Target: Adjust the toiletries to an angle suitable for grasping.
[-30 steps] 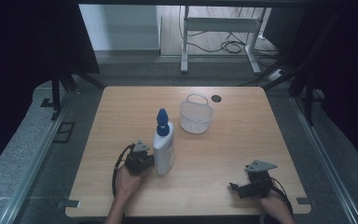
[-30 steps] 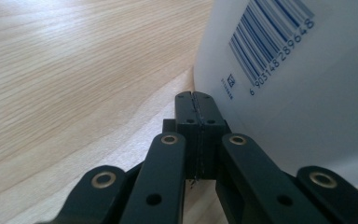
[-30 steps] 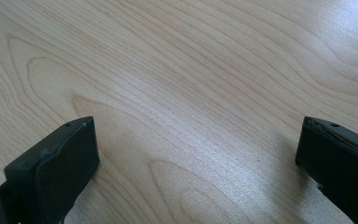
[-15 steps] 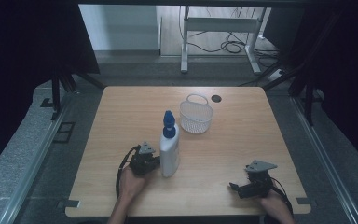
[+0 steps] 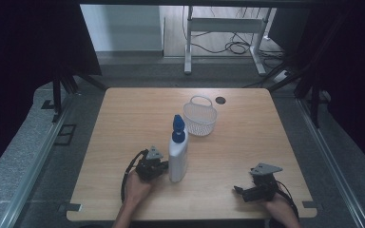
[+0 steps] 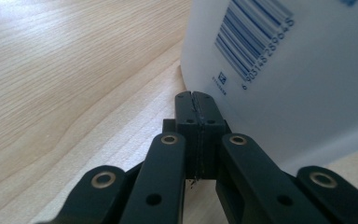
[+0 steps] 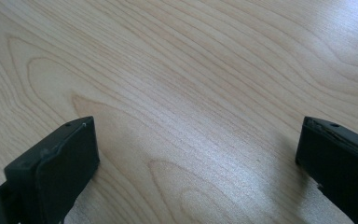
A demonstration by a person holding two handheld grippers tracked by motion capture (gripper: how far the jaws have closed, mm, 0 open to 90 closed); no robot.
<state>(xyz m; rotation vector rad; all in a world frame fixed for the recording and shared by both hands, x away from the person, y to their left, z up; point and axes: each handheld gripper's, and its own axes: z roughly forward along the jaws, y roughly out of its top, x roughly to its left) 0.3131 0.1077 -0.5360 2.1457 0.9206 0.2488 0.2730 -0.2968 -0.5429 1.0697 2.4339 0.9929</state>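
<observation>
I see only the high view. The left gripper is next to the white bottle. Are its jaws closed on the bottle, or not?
Observer: No. In the left gripper view, the left gripper has its jaws shut on each other with nothing between them. The tips point at the low side wall of the bottle. I cannot confirm that they touch it.
Operator: Thank you. And the right gripper, is it holding something?
Observer: No. In the right gripper view, the right gripper has its jaws wide open, with just the bare wood of the table between them.
</observation>
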